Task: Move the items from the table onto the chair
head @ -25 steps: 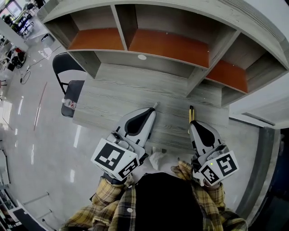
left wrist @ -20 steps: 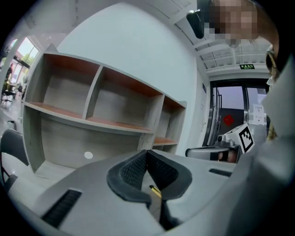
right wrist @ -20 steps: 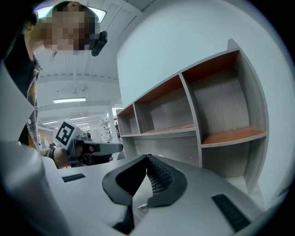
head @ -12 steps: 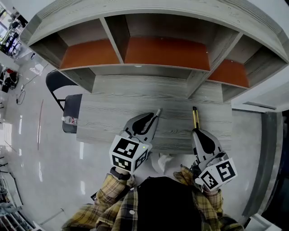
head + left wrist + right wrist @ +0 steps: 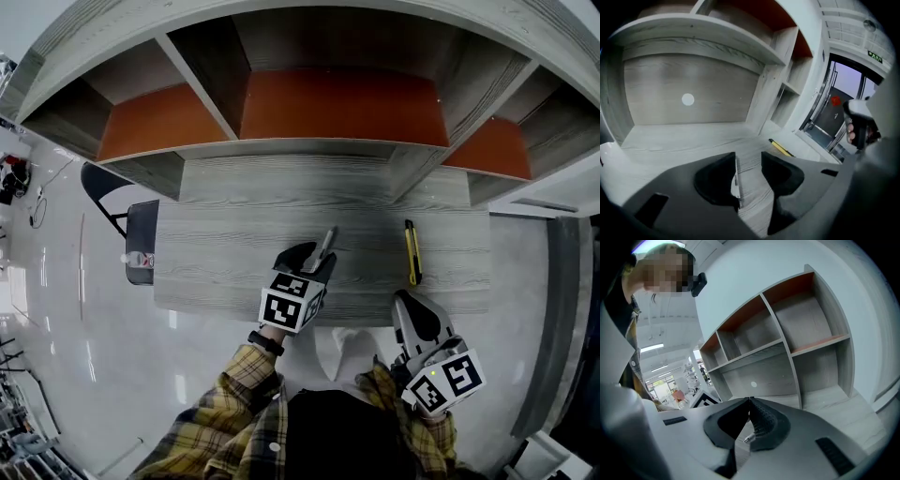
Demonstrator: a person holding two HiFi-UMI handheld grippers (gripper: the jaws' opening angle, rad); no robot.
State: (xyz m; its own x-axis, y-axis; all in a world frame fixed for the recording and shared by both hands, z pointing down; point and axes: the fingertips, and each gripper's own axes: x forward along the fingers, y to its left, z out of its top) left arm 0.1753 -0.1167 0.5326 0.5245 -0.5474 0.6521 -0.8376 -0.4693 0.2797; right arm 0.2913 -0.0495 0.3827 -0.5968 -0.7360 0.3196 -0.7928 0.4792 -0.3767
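1. Your left tongs [image 5: 748,159] are opening over the tabletop [image 5: 225,253], with a clear gap between the two sides.
2. A thin pale strip [image 5: 735,180] stands in that gap, right against the inner face of the left-hand side. The other side is clear of it, so nothing is being squeezed. You can't tell what the strip is.
3. Your right tongs [image 5: 750,400] are closed tight with nothing between them. They sit at the near edge of the tabletop, close to your body.
4. The yellow utility knife [image 5: 411,253] lies flat on the tabletop, to the right of your left tongs and just beyond your right tongs, touching neither.
5. The chair [image 5: 142,234] stands at the left end of the tabletop, with a small bottle [image 5: 137,260] on its seat.
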